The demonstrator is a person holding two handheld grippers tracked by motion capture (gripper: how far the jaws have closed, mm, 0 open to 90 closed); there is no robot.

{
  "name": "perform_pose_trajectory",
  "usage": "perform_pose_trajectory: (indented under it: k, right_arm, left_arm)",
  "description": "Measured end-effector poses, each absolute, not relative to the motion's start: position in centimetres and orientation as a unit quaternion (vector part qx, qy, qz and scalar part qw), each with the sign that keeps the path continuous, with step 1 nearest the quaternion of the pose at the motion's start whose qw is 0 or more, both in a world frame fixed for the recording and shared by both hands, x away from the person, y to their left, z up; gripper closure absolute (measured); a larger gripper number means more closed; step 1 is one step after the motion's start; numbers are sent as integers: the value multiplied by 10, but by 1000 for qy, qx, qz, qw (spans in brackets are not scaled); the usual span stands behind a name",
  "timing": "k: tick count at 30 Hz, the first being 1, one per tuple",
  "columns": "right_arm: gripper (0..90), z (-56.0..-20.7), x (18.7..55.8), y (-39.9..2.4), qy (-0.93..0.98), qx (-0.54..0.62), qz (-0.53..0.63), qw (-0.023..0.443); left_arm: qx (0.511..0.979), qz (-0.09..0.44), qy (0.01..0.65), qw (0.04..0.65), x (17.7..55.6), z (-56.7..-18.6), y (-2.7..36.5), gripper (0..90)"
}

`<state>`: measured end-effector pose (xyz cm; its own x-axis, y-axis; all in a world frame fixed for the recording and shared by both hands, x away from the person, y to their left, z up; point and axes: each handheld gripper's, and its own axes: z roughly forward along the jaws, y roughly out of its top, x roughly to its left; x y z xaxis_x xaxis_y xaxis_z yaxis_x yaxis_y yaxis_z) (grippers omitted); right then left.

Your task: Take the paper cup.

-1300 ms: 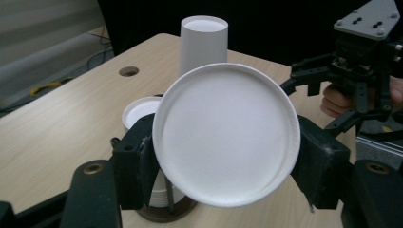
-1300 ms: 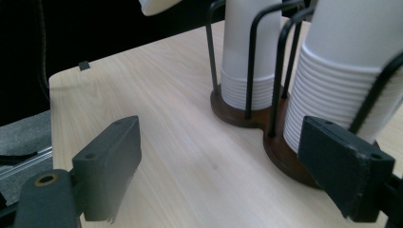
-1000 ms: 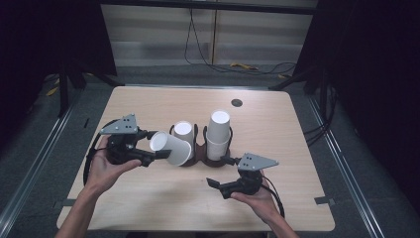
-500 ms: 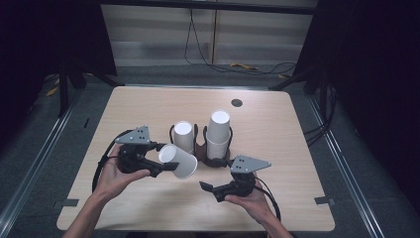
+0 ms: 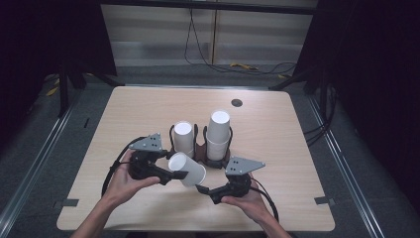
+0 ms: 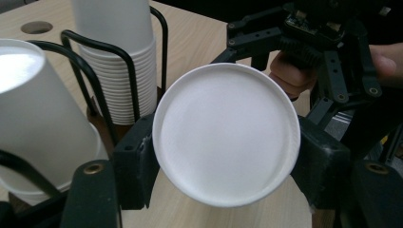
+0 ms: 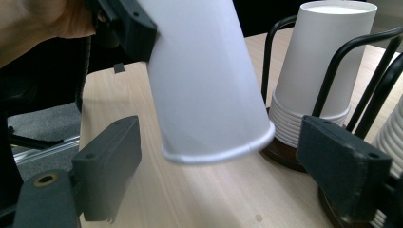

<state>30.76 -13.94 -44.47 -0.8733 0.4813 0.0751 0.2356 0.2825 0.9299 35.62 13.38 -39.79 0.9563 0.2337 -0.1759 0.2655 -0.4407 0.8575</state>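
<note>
Two grippers met over the near middle of the table (image 5: 277,124). Nearest, the right gripper (image 5: 203,190) lay low, its jaws spread to either side of the paper cup's (image 5: 187,169) rim end and just then closing in, pads not yet touching it. Left of it, the left gripper (image 5: 173,174) pinched that cup by its closed base end, holding it tilted above the wood. My read was that an empty paper cup weighs next to nothing and its thin wall dents easily, so a gentle squeeze beside the rolled rim (image 7: 223,151), the stiffest part, looked the best hold. Farther off, the wire rack (image 5: 198,148) held a short stack (image 5: 182,138) on the left and a tall stack (image 5: 218,134) on the right.
</note>
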Motion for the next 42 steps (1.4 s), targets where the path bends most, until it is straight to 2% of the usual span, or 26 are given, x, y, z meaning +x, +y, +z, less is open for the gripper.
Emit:
perform_pose_trajectory:
  k: [15,25,36,42]
  right_arm:
    - [163,-452,306,-131,803,199,552,103]
    - [248,-456,305,-128,808,185,550,103]
    - [267,-454,305,-129,821,186,532,94]
    - [267,-453,309,-131,820,196,530,89]
  left_arm:
    - [845,-48,136,516,351,-401,118,336]
    - [838,-64,131,526,350,-400,116,336]
    - [841,-71,123,522,354,-406,120,326]
    - [843,-61,131,518,354,-405,122,190]
